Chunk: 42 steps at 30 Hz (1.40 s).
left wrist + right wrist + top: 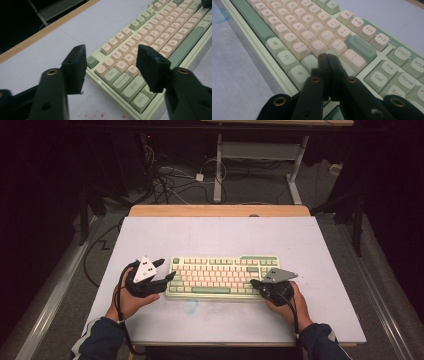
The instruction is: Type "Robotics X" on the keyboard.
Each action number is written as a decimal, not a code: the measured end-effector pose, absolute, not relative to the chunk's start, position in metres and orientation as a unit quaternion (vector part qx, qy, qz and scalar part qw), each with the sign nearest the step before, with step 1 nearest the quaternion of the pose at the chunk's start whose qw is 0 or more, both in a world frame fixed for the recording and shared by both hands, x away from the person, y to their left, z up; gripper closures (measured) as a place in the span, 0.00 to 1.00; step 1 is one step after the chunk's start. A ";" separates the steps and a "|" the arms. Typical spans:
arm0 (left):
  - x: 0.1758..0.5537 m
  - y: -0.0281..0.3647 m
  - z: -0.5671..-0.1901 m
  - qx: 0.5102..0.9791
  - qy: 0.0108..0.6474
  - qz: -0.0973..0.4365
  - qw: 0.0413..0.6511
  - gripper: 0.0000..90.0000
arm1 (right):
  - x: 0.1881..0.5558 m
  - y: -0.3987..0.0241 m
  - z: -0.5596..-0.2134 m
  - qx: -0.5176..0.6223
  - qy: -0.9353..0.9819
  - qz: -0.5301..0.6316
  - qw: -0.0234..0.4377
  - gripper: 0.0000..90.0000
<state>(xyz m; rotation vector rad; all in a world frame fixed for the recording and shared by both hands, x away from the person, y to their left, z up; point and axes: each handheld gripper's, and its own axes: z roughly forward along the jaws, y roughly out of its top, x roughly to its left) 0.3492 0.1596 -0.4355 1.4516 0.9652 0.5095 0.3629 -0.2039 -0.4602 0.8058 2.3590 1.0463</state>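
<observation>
A pale green keyboard (222, 277) with cream and green keys lies in the middle of the white table top. My left gripper (169, 277) sits at its left end, jaws apart. In the left gripper view the left gripper (112, 65) hovers over the corner of the keyboard (150, 42) near Tab and Caps Lock, with nothing pressed between the pads. My right gripper (256, 283) is at the keyboard's right end. In the right gripper view the right gripper (328, 58) has its jaws together, tips over the keys of the keyboard (299, 32) below the Backspace key (361, 47).
The white table top (215, 235) has a wooden strip (220, 210) along its far edge. A faint blue smear (190, 306) marks the surface in front of the keyboard, and red specks (100, 115) lie near its left corner. Cables and another desk's legs (218, 170) stand on the floor beyond.
</observation>
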 end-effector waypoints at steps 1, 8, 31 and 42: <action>0.349 0.159 -0.435 0.632 0.418 0.218 0.615 0.47 | 0.363 -0.204 -0.460 0.291 0.852 0.378 0.217 1.00; 0.352 0.155 -0.432 0.637 0.415 0.202 0.618 0.72 | 0.362 -0.205 -0.461 0.291 0.850 0.381 0.217 1.00; 0.368 0.119 -0.441 0.685 0.420 0.170 0.571 0.97 | 0.362 -0.204 -0.461 0.289 0.851 0.379 0.221 1.00; 0.381 0.091 -0.451 0.711 0.411 0.164 0.547 0.96 | 0.361 -0.203 -0.461 0.290 0.850 0.378 0.224 1.00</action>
